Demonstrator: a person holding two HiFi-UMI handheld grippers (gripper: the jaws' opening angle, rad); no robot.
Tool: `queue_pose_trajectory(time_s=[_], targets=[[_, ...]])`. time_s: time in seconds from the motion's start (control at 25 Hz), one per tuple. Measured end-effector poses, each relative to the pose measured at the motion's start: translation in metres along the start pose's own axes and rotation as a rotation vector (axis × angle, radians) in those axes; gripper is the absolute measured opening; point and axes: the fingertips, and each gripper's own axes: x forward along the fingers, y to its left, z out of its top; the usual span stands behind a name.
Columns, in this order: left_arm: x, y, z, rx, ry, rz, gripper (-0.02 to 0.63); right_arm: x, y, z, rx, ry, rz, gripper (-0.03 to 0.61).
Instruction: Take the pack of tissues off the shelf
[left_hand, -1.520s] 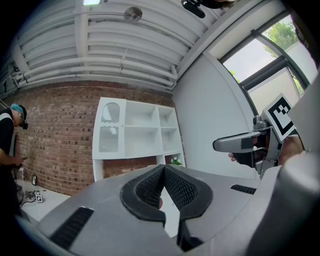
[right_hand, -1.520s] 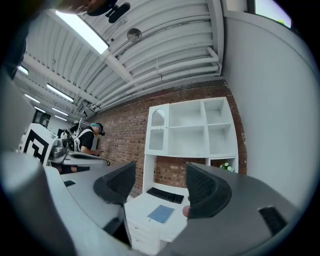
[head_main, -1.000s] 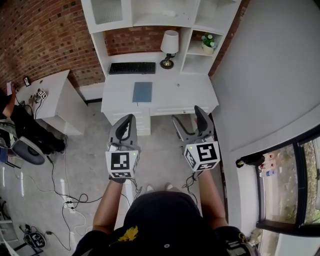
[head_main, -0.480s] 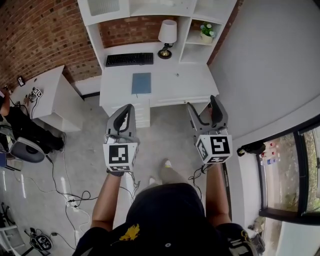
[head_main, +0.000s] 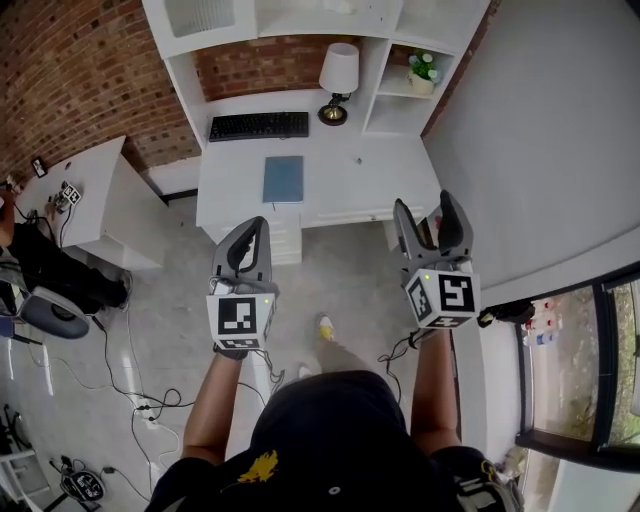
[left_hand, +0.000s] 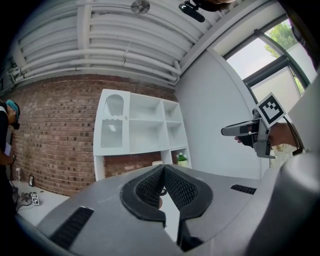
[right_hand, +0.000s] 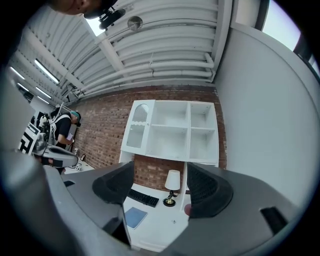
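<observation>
Here, the left tool (head_main: 254, 233) is pinched closed and the right tool (head_main: 427, 203) spread wide, both empty, facing the shelf (right_hand: 189, 130) ahead. No tissue pack shows there. Likely light and squashy, it wants a gentle grip across its middle.

The right gripper (head_main: 424, 205) swings outward to the person's right, leaving a wider gap to the left gripper (head_main: 258, 228). It also moves forward, so its jaws now come level with the right front corner of the desk (head_main: 330, 190) instead of hanging over the floor short of it. Its marker cube shifts right with it. One shoe (head_main: 325, 326) now shows ahead of the body, stepping toward the desk, where both feet stood side by side before. The lamp (head_main: 340, 72) sits slightly higher in the head view.
</observation>
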Motion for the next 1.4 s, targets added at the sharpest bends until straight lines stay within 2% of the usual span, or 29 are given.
queue_pose_trajectory(time_s=[0.12, 0.32, 0.72, 1.0, 1.4], targets=[[0.031, 0.014, 0.002, -0.004, 0.0, 0.017, 0.014, 0.036, -0.011, -0.003, 0.017, -0.015, 0.006, 0.311], [0.087, 0.026, 0.012, 0.036, 0.002, 0.029, 0.014, 0.09, -0.033, -0.011, 0.035, -0.022, 0.036, 0.311], [0.169, 0.029, 0.016, 0.037, 0.02, 0.067, 0.014, 0.171, -0.079, -0.018, 0.073, -0.059, 0.079, 0.311], [0.208, 0.027, 0.026, 0.057, 0.013, 0.103, 0.014, 0.204, -0.102, -0.028, 0.096, -0.064, 0.117, 0.311], [0.234, 0.028, 0.012, 0.05, 0.044, 0.104, 0.014, 0.225, -0.103, -0.05, 0.103, -0.028, 0.151, 0.311]])
